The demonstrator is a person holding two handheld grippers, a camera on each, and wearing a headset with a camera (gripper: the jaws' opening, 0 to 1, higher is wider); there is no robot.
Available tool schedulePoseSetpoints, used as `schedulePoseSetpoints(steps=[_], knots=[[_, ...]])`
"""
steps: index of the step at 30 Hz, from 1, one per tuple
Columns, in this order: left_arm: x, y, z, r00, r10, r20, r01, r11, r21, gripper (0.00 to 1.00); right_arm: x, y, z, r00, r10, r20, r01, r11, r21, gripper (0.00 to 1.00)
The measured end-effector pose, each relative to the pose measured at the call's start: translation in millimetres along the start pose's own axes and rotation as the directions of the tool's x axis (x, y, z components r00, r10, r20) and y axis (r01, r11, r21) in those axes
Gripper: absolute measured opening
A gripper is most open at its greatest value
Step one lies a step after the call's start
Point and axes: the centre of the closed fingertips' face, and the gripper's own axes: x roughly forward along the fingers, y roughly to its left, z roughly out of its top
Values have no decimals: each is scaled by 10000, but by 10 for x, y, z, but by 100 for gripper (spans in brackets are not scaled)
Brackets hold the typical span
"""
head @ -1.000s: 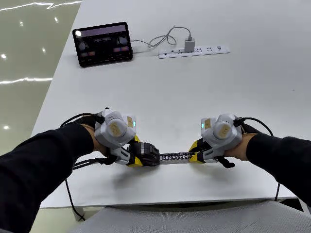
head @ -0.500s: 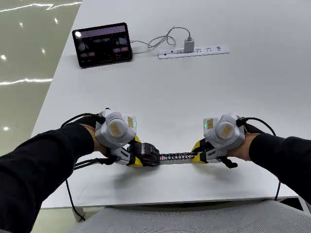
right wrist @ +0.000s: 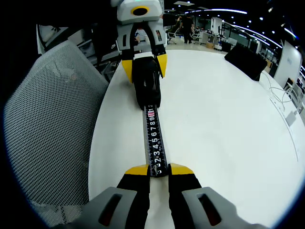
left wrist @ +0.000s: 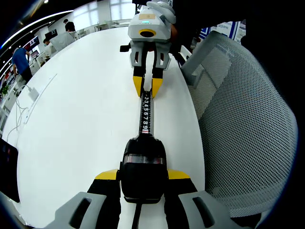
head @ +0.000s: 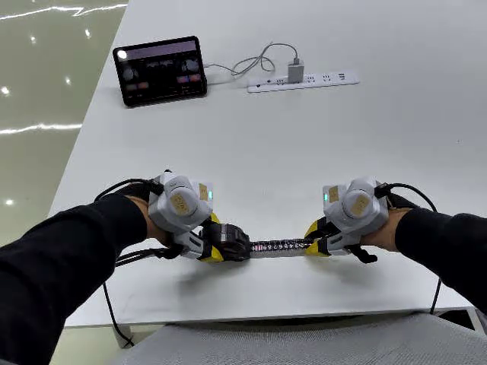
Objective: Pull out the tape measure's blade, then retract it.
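A black tape measure case [head: 230,242] [left wrist: 143,164] [right wrist: 146,81] lies near the table's front edge, clamped by my left gripper [head: 214,249] [left wrist: 142,175] [right wrist: 143,64]. Its dark blade [head: 278,245] [left wrist: 145,114] [right wrist: 154,143] with white numbers runs rightward from the case across the table. My right gripper [head: 311,245] [right wrist: 157,170] [left wrist: 147,86] is shut on the blade's free end. The two grippers face each other, with the blade stretched flat between them.
A dark tablet [head: 160,68] stands at the far left of the white table [head: 304,144]. A white power strip [head: 304,79] with a plugged charger and cable lies behind it. A grey mesh chair back [head: 304,342] sits just below the table's front edge.
My right gripper has moved a little to the right, drawing more blade out of the case. The left gripper and the case have stayed put.
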Motion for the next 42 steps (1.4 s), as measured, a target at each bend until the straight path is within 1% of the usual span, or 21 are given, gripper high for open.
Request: schedulePoseSetpoints(steps=[12, 19, 20, 21, 26, 42], knots=[[-2, -7, 0, 10000, -9, -56, 9, 10000, -2, 31, -39, -8, -53, 10000, -22, -25, 23, 10000, 57, 9], [3, -1, 4, 10000, -4, -47, 4, 10000, -43, 31, -87, -30, -120, 10000, -40, 46, 39, 9996, 266, 9], [3, -2, 4, 10000, 2, -46, -2, 10000, -47, 31, -90, -27, -124, 10000, -42, 48, 41, 9996, 262, 9], [0, -2, 2, 10000, 6, -44, -6, 10000, -52, 31, -95, -23, -126, 10000, -53, 56, 52, 9999, 114, 9], [1, -3, 4, 10000, -3, -45, 3, 10000, -31, 31, -127, -39, -176, 10000, -54, 22, 53, 9998, 179, 9], [6, -4, 7, 10000, -40, -38, 40, 10000, -35, 31, -198, -52, -248, 10000, -94, -32, 95, 9997, 241, 9]])
